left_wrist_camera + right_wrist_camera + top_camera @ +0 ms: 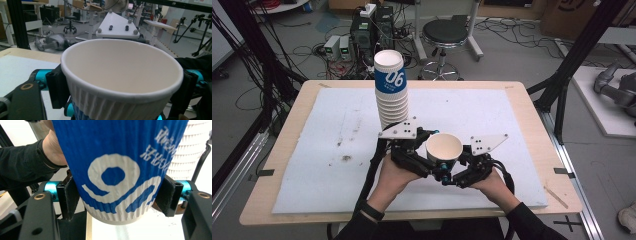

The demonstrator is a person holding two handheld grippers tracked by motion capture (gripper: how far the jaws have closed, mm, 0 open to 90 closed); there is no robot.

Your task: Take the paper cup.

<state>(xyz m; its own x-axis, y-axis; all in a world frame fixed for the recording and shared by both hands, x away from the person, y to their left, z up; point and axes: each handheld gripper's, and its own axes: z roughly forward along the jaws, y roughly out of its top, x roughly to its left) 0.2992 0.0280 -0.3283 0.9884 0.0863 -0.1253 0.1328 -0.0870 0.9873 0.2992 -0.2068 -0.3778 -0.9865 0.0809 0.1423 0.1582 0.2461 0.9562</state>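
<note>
A single paper cup (444,146), white ribbed at the rim and blue with a white "06" below, is held upright above the mat near the table's front. My left gripper (432,160) is shut on it from the left, and its pads press the cup (120,75) just under the rim. My right gripper (451,172) is shut on it from the right, lower down on the blue band (117,170). A tall stack of the same cups (391,92) stands just behind and to the left, and its ribbed white side (186,150) rises behind the held cup.
A pale blue-white mat (337,150) covers most of the wooden table (287,130). On the floor beyond are a stool (444,35), electronics boxes (362,35) and cables. A grey robot arm (617,87) lies on a platform at the right.
</note>
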